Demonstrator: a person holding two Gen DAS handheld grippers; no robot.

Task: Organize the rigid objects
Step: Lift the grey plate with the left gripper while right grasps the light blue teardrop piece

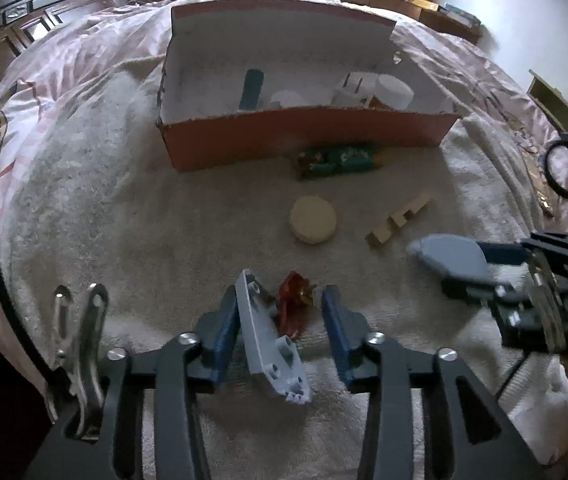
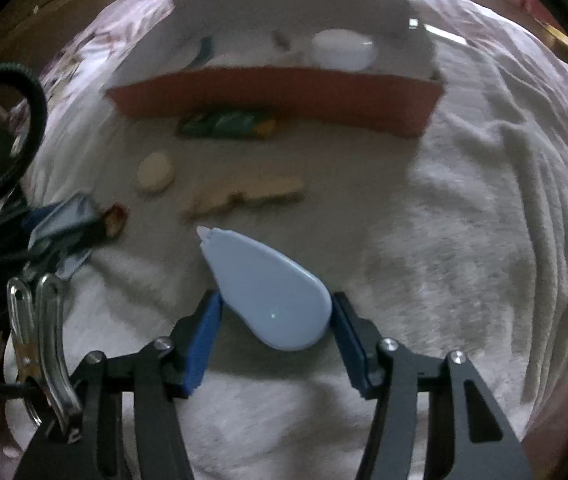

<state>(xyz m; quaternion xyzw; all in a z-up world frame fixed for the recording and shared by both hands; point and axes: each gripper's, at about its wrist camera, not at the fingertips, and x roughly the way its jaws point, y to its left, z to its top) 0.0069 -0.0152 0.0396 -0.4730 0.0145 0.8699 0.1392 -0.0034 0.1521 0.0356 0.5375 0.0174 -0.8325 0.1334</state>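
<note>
We hold blue teardrop case (image 2: 271, 296) in right hand-held gripper (image 2: 275, 312), both pads touching its wide end, tip pointing ahead toward box (image 2: 275, 96)

Left hand-held gripper (image 1: 279, 320) partly open; grey plastic part (image 1: 267, 344) leans on its left pad, right pad clear, so no firm hold; red wrapped piece (image 1: 294, 304) lies just ahead on blanket (image 1: 123, 200)

Our risk: smooth rounded case squirts forward from pads; grey part drops when lifted; soft blanket lets things roll
</note>
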